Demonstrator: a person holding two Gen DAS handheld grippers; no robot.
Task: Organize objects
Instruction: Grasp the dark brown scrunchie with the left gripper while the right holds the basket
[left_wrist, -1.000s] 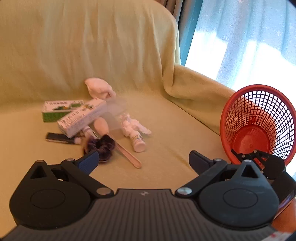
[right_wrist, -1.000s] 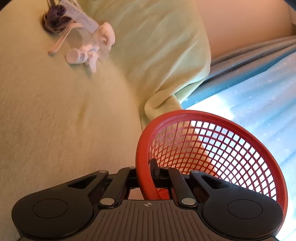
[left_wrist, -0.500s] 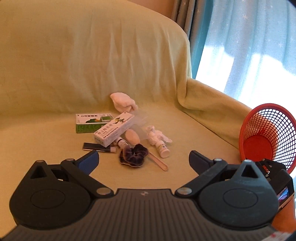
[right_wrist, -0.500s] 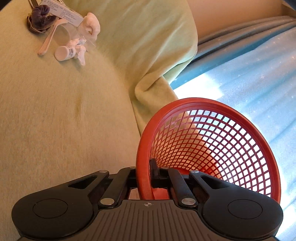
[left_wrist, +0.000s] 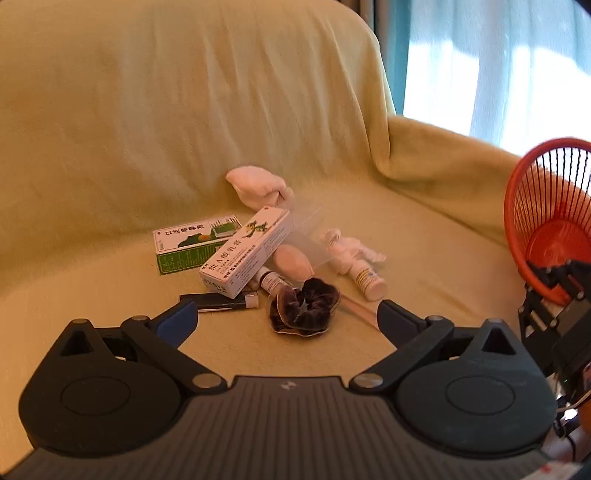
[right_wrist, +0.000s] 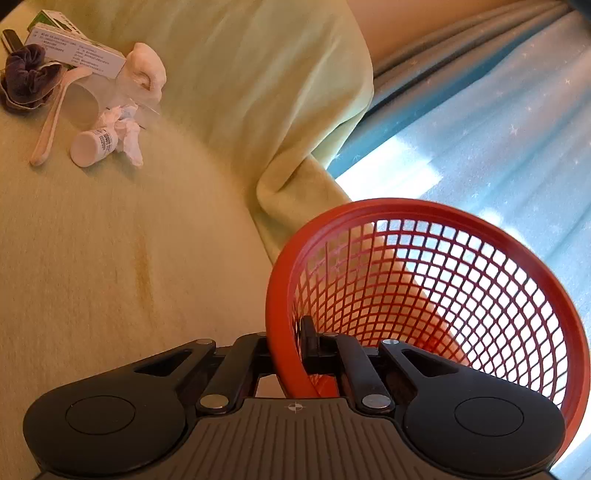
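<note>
Scrunchie hides spoon's bowl; right claw pinches basket rim.

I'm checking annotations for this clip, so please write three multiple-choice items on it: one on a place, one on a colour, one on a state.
1. Where does the dark scrunchie lie?
A. in the basket
B. on the sofa seat
C. on the backrest

2. What colour is the mesh basket?
A. red
B. blue
C. white

3. How is the right gripper?
A. open, empty
B. shut on a box
C. shut on the basket rim

Key: B, it rests on the seat cover beside the boxes; A, rim and mesh are red; C, its jaws clamp the rim.
</note>
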